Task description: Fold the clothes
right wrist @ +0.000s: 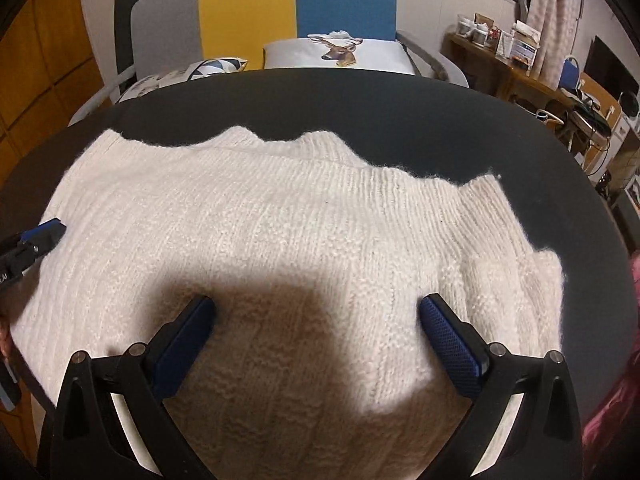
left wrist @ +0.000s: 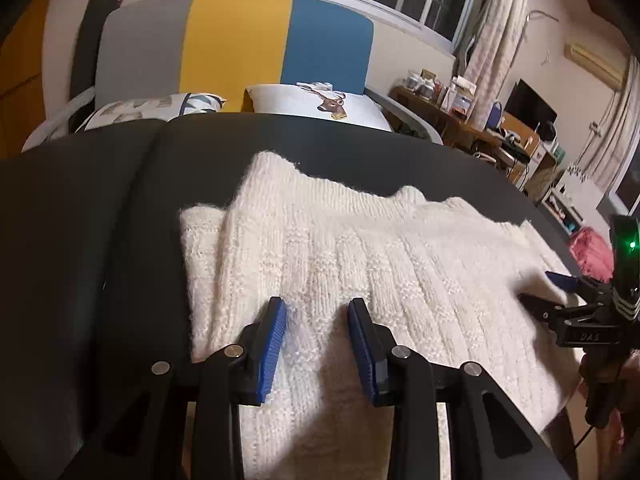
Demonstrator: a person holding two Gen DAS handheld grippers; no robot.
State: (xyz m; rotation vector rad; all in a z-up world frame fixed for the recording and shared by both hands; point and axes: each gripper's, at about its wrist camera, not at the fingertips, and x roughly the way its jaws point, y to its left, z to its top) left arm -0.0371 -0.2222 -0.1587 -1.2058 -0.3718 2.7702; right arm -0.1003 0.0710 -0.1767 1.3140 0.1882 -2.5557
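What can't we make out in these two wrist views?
- Sweater near hem: both views, hidden under the gripper frames and cut by the bottom edge.
- Right gripper: left view, far finger blurred at the frame edge.
- Left gripper: right view, only one fingertip shows.
- Desk clutter: too small.
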